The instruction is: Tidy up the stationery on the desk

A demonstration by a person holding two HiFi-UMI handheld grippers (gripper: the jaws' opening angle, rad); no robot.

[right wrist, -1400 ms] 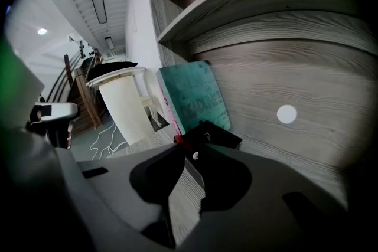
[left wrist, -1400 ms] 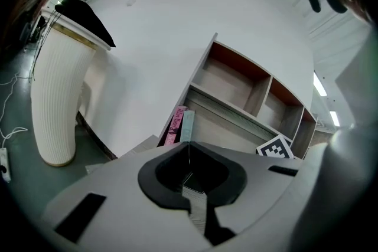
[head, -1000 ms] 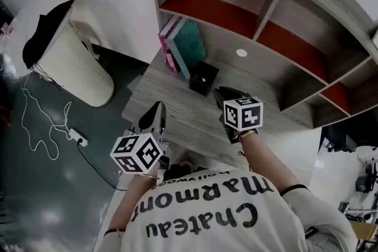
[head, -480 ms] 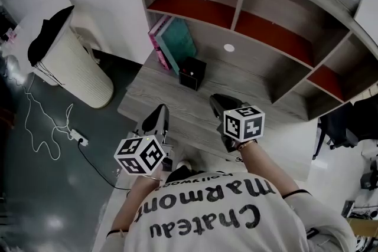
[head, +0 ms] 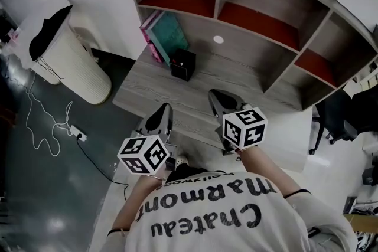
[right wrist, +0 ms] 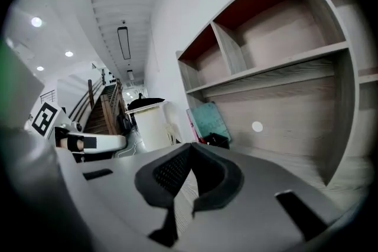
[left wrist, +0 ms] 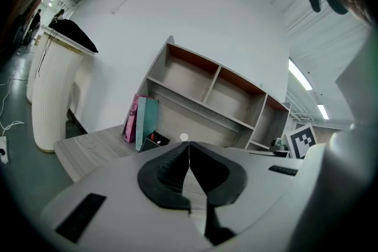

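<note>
On the grey wooden desk (head: 147, 88), a pink and a teal book (head: 162, 35) lean at the back left. A black box-shaped pen holder (head: 182, 64) with small items in it stands in front of them (left wrist: 155, 141). A small white disc (head: 218, 39) sits on the back panel. My left gripper (head: 164, 109) hangs at the desk's front edge, jaws shut and empty (left wrist: 188, 143). To its right is my right gripper (head: 215, 94), whose jaws have just been closing and now meet with nothing between them (right wrist: 190, 146). Both grippers stand well short of the holder.
A shelf unit (head: 260, 20) with bare red-backed compartments rises behind the desk. A white ribbed bin (head: 71, 68) draped with black cloth stands on the floor at the left, with a power strip and cable (head: 77, 137) near it. A dark chair (head: 336, 118) is at the right.
Both grippers have drawn back from the pen holder toward the desk's front edge. The right gripper's jaws look narrower now.
</note>
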